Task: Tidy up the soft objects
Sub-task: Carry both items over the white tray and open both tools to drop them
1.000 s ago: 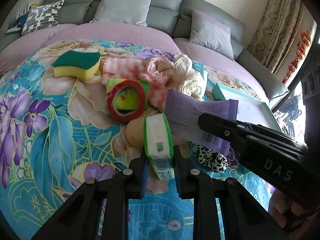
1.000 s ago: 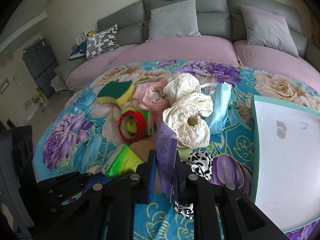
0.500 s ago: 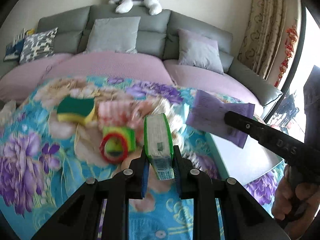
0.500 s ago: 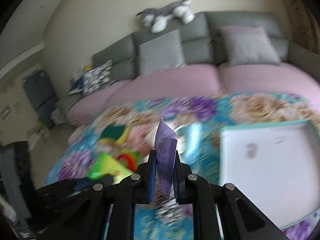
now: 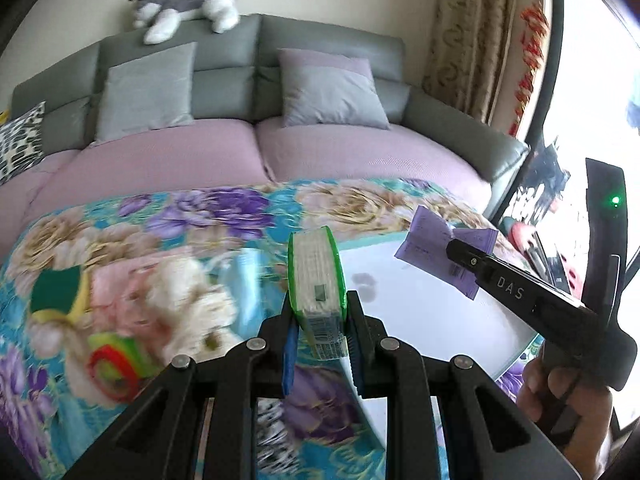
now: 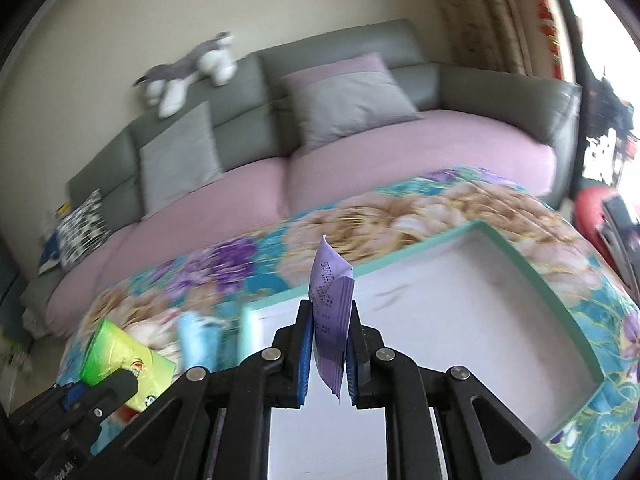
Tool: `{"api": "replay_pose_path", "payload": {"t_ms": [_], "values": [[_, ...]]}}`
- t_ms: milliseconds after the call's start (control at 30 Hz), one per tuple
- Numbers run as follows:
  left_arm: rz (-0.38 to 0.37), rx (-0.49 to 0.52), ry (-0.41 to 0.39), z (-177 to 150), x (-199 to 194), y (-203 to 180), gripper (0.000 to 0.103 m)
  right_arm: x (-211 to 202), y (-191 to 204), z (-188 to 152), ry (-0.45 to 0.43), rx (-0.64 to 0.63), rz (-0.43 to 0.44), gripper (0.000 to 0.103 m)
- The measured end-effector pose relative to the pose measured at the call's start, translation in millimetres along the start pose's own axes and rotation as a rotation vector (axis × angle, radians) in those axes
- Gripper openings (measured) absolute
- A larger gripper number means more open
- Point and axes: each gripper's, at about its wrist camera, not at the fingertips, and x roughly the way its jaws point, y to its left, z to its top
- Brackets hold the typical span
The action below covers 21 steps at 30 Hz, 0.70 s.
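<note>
We hold two packs aloft over the floral-covered bench (image 5: 192,216). The left gripper (image 5: 320,340) has its fingers closed on a green tissue pack (image 5: 318,280), long axis running forward along the fingers, upper end free. The right gripper (image 6: 328,354) has its fingers pinched on a thin purple packet (image 6: 331,320), which stands upright between them, top corner crumpled.

Key relation: the white tray with teal rim (image 6: 536,280) lies directly ahead of and below the right fingers; seen from the left wrist, the tray (image 5: 420,304) sits ahead and to the right, with the purple packet (image 5: 436,256) already above it. We judge the right hand nearer to a drop.

The remaining pile lies to the left, blurred: a green-and-yellow sponge (image 5: 60,292), pink cloth (image 5: 120,292), cream lace item (image 5: 192,300), and a red ring (image 5: 108,368). Nothing visible stands between either pack and the tray floor. Only the teal rim needs clearing, and the left pack must avoid the right gripper's body.
</note>
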Motion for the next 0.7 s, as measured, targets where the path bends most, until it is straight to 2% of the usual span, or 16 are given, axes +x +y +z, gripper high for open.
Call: {"api": "replay_pose_path", "payload": {"t_ms": [200,400,700], "values": [[0.001,0.041,0.043,6.4,35.4,-25.6,0.023,5.7,-27.9,4.5,-0.024,0.053,-0.044,0.015],[0.01,0.022,0.063,15.5,63.0,-37.9,0.023,10.9,-41.0,6.4,-0.063,0.078,-0.069,0.015],[0.038,0.023,0.095,20.3,97.8,-48.6,0.023,16.8,-63.5,5.7,-0.039,0.125,-0.131,0.016]]}}
